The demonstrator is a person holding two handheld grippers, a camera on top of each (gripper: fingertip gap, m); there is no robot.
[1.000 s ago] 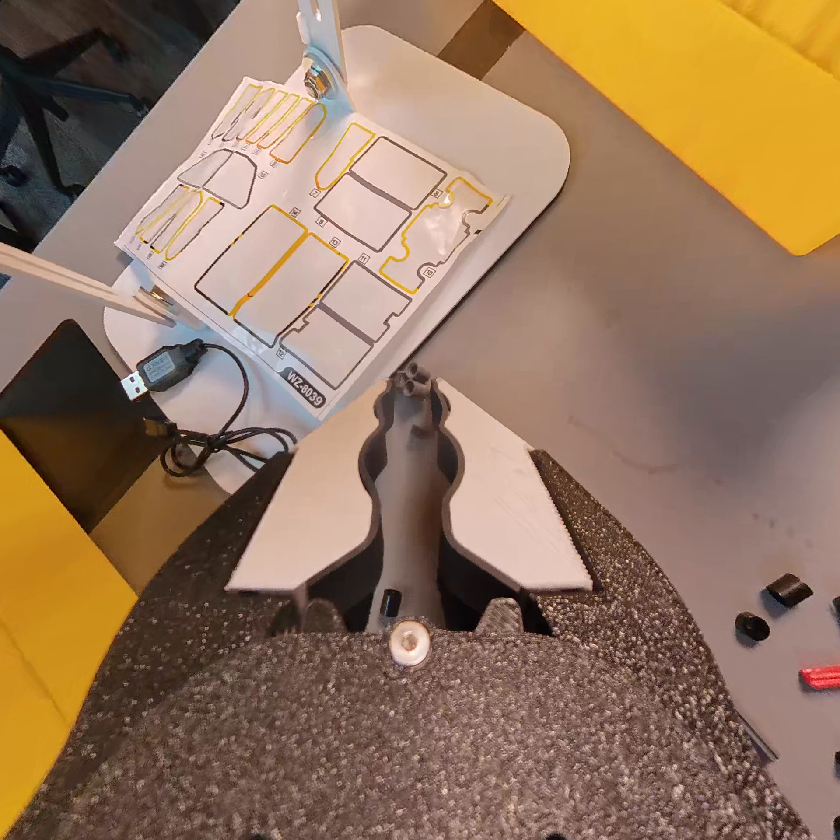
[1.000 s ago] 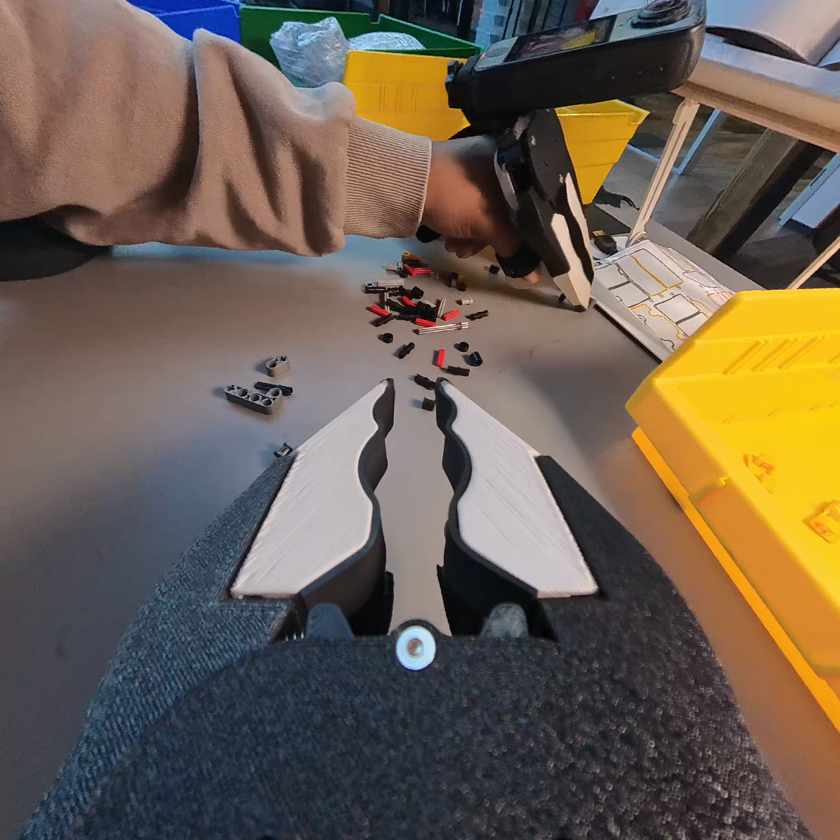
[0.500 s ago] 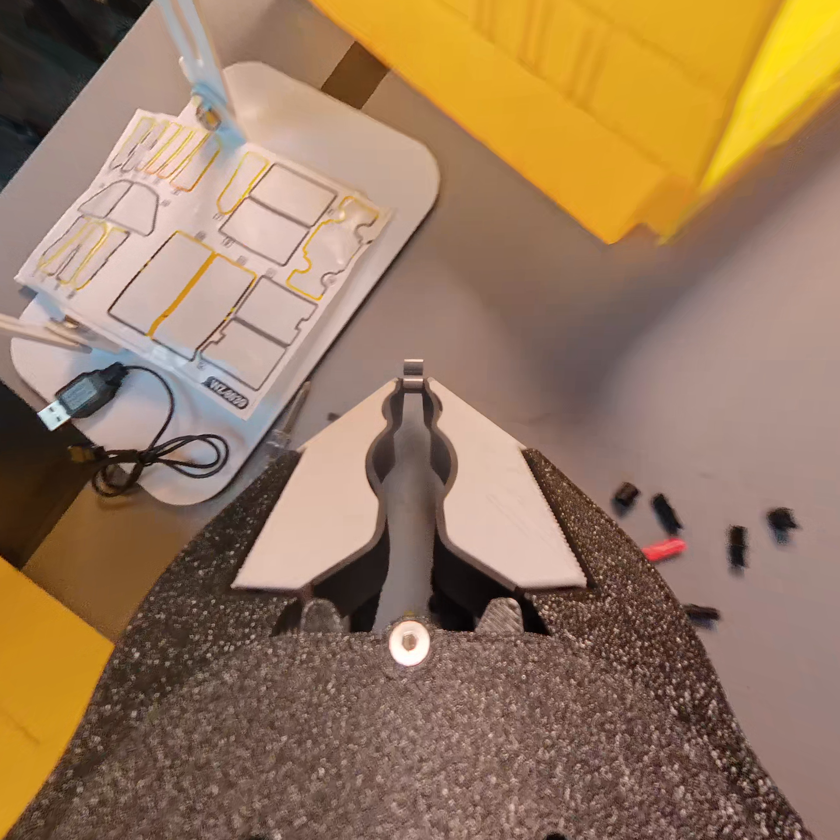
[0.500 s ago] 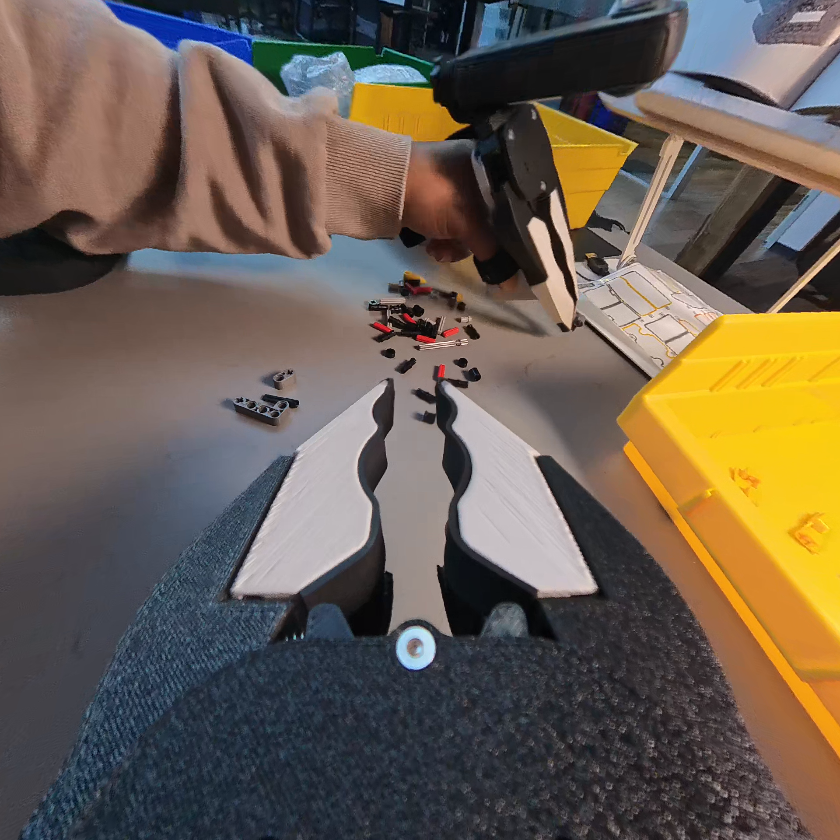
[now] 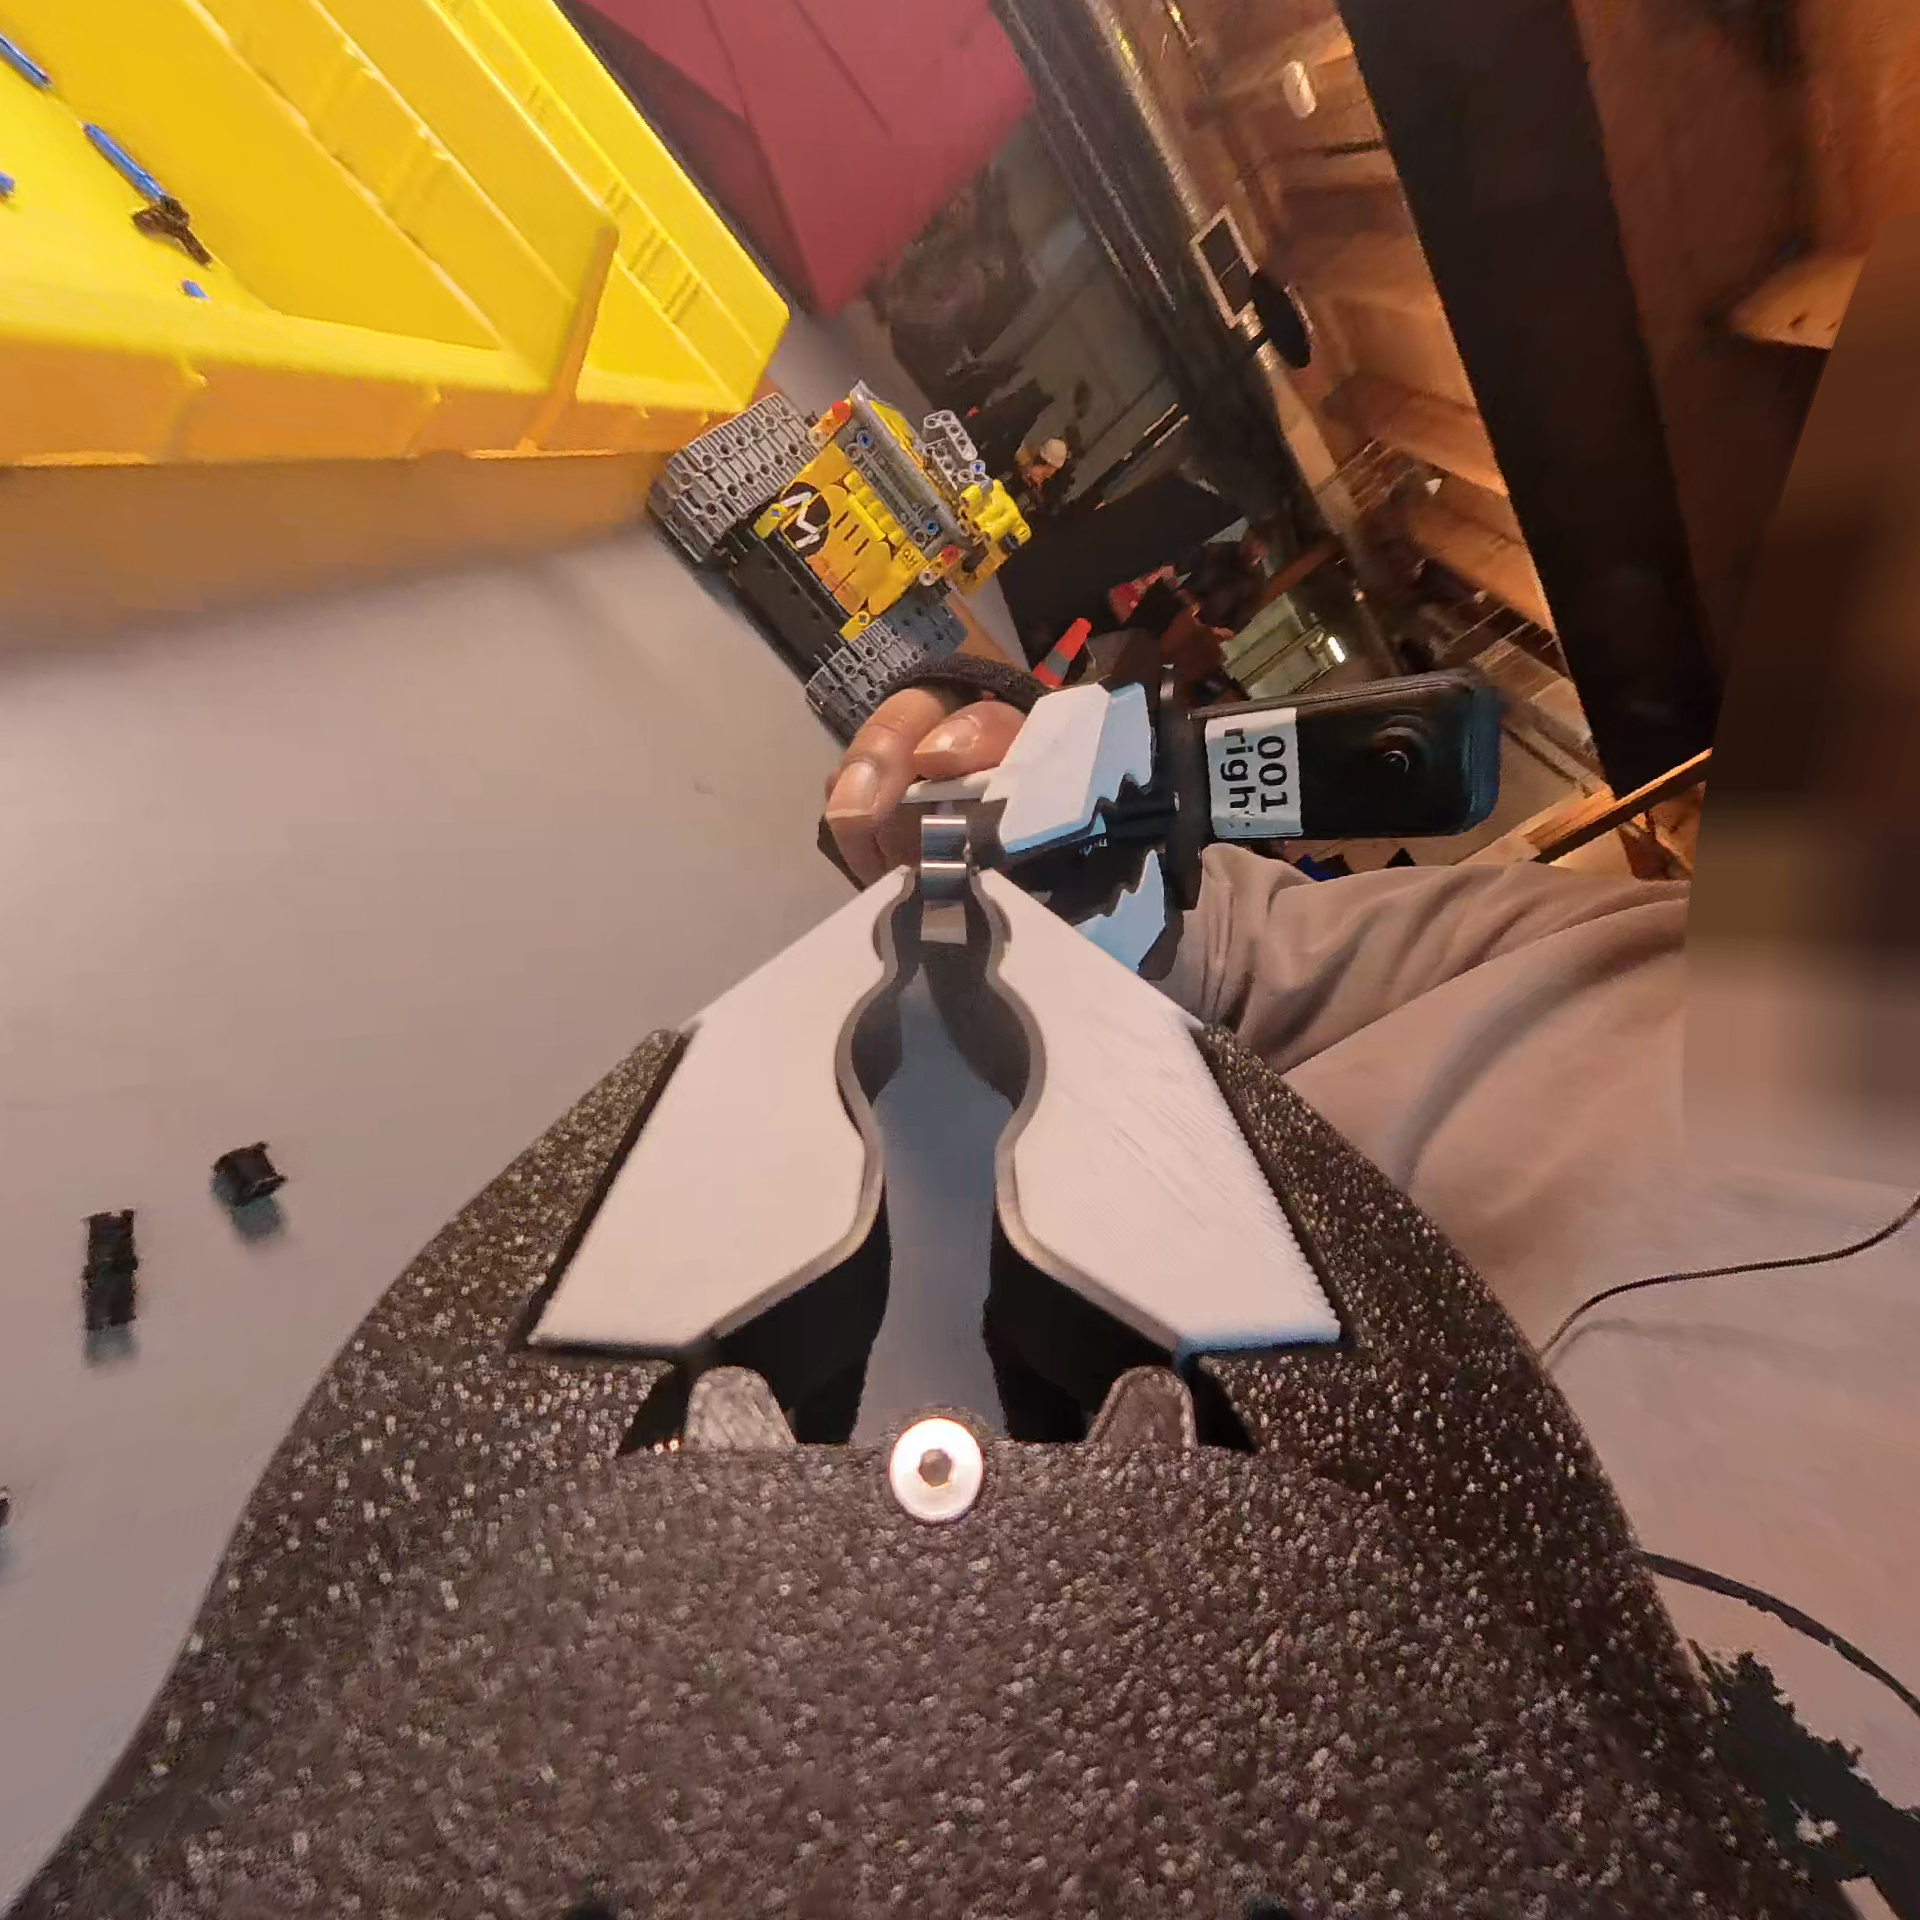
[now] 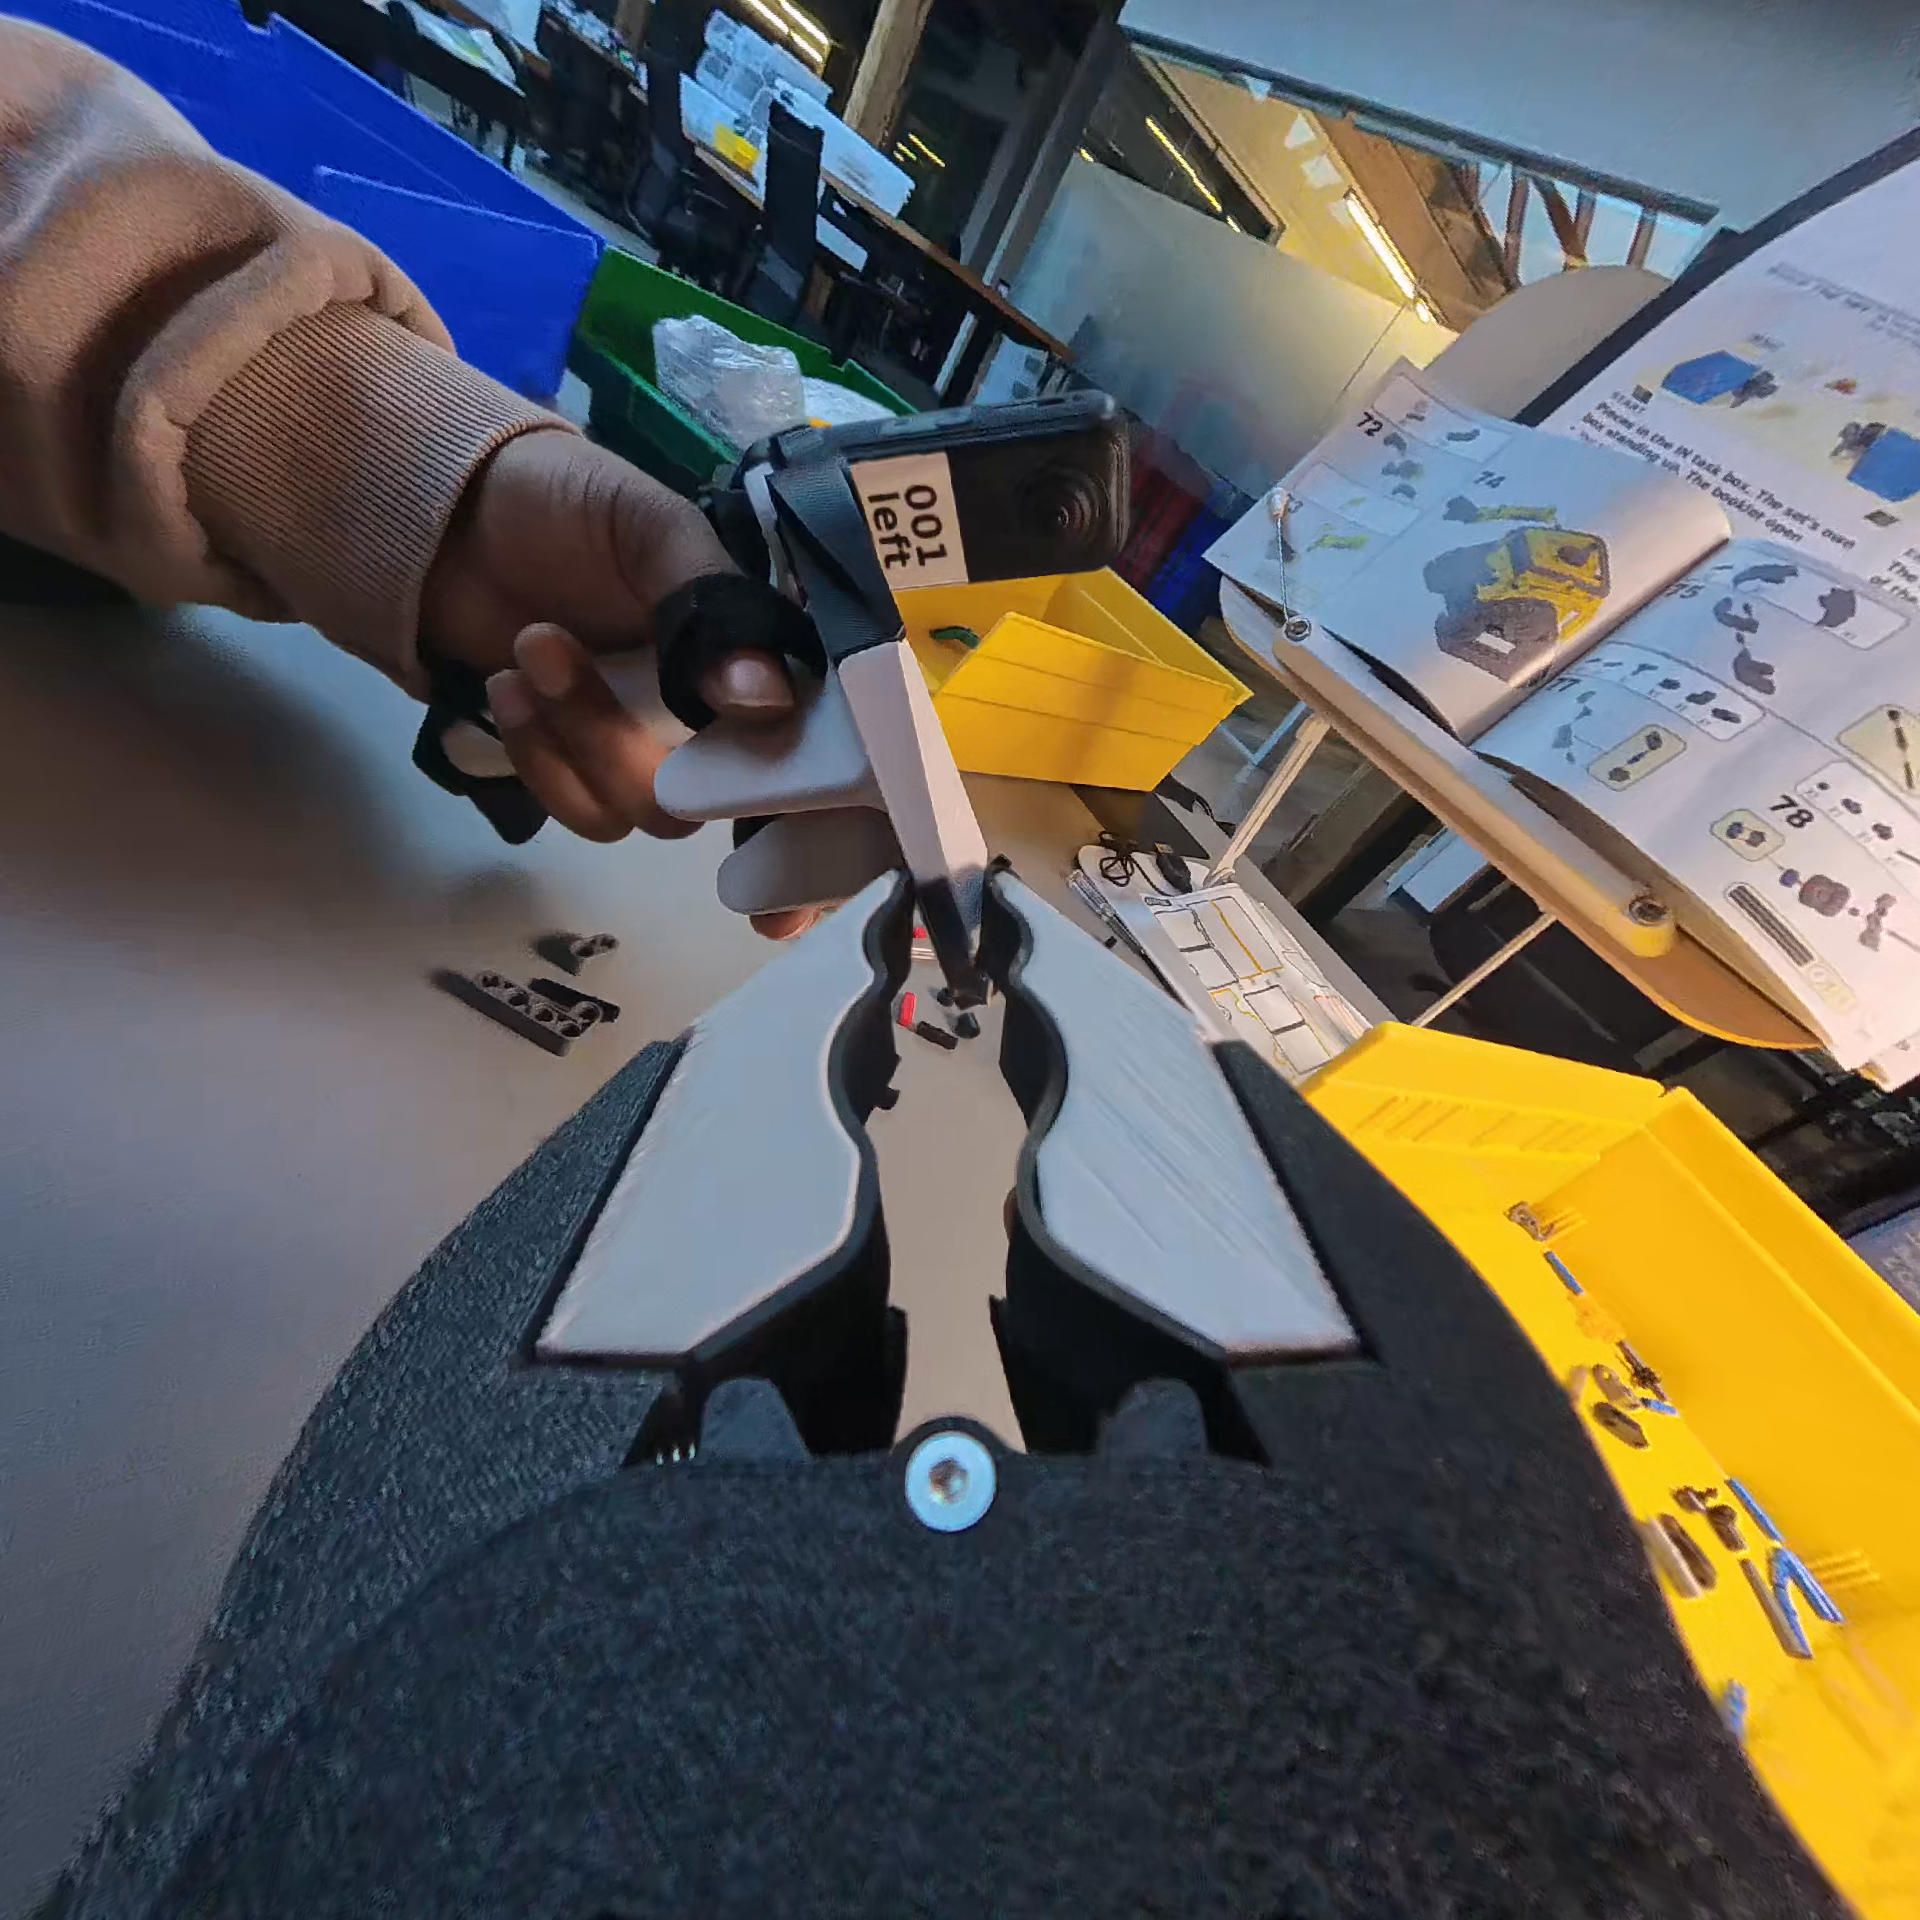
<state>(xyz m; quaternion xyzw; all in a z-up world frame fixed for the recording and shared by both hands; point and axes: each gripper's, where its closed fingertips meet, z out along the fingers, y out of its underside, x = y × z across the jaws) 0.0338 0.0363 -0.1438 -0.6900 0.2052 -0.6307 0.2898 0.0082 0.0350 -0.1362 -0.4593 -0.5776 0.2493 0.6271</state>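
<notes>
Holding small parts – yellow bin (image 6: pixel 1558 1278); left gripper (image 5: pixel 943 873) pinching grey piece (image 5: pixel 943 854)

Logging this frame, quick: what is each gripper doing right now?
Left gripper: shut on a small grey connector piece.
Right gripper: jaws open, holding nothing; the left gripper's tip sits between them.

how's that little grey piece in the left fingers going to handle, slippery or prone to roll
The small grey piece looks like hard, smooth plastic, so probably stiff and a bit slippery. Only the left gripper fingertips pinch it, so it may twist. Its rounded barrels suggest it would roll if dropped on the grey table.
</notes>
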